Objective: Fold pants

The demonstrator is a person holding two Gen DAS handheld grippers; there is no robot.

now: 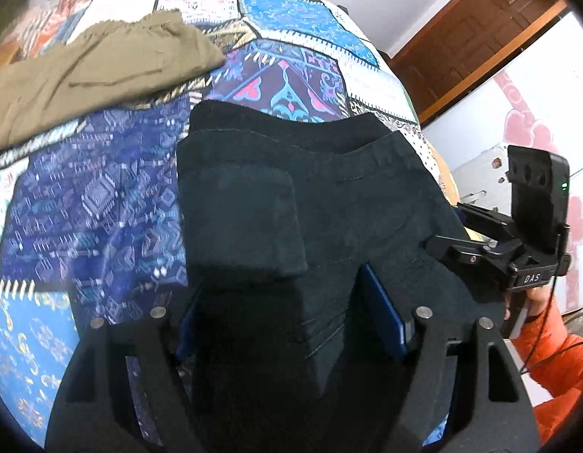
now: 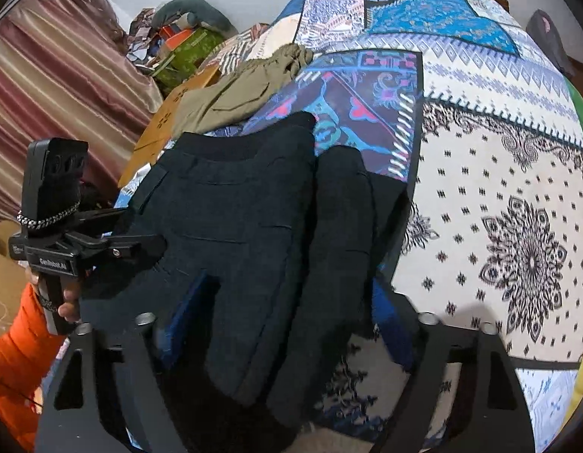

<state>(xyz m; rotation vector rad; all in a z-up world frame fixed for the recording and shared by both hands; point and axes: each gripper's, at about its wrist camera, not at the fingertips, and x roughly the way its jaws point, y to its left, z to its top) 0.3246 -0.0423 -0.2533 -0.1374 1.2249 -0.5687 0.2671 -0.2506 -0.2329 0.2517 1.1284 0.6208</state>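
The black pants (image 1: 291,196) are lying folded on the patchwork bedspread (image 1: 87,204), and both grippers are hanging right over their near end. The left gripper (image 1: 283,324) is standing with its jaws spread wide; thick folded cloth is lying between the blue pads (image 1: 382,317), but I cannot tell whether they are pressing on it. The right gripper (image 2: 287,324) is likewise spread, with a rolled edge of the pants (image 2: 231,226) running between its fingers, grip unclear. The fabric is looking heavy, matte and denim-like, with stitched seams and a flat waistband at the far end. Olive pants (image 1: 102,75), thinner and wrinkled, are lying folded toward the bedspread's far left edge. An orange sleeve (image 1: 559,373) is showing behind the right gripper's handle.
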